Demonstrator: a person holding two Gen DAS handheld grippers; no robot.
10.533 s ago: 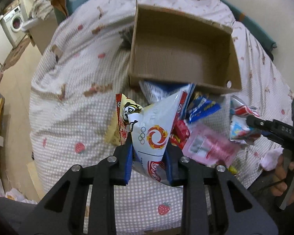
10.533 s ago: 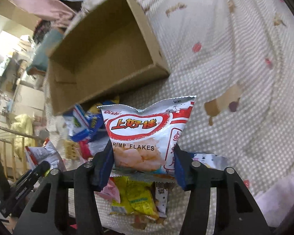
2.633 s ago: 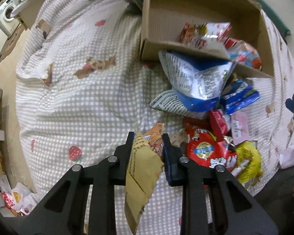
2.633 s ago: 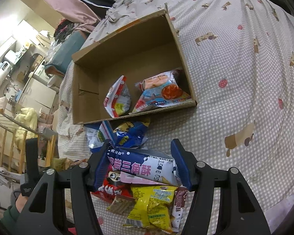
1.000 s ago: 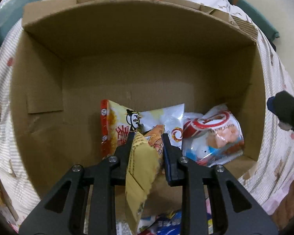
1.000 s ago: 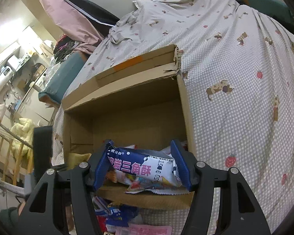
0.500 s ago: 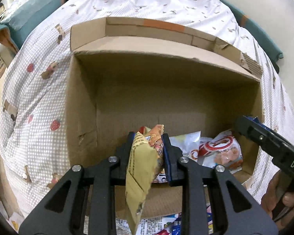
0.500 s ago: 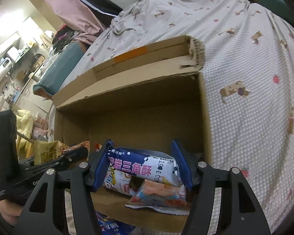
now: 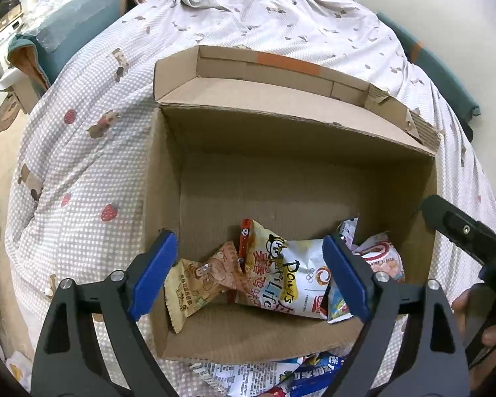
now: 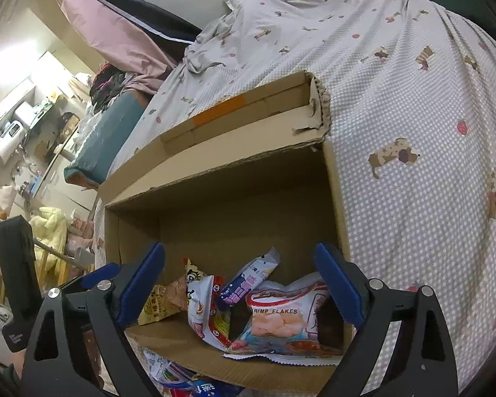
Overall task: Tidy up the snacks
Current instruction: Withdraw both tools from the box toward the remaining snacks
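An open cardboard box (image 9: pixel 281 125) lies on the bed, also in the right wrist view (image 10: pixel 234 172). Inside lie a tan and orange snack packet (image 9: pixel 201 281), a white panda chip bag (image 9: pixel 291 271), a shrimp flakes bag (image 10: pixel 287 324) and a blue and pink wrapper (image 10: pixel 244 284). My left gripper (image 9: pixel 248 274) is open and empty over the box's near wall. My right gripper (image 10: pixel 241 284) is open and empty over the box's near right part; it shows at the right edge of the left wrist view (image 9: pixel 459 228).
More snack packets (image 9: pixel 281 377) lie on the checked bedsheet (image 9: pixel 82 165) in front of the box. A teal cushion (image 9: pixel 69 29) and pink bedding (image 10: pixel 115 33) lie at the far end. A room with furniture is to the left.
Both grippers have opened. The tan packet has dropped from the left gripper into the box, and the blue and pink wrapper has dropped from the right gripper into the box.
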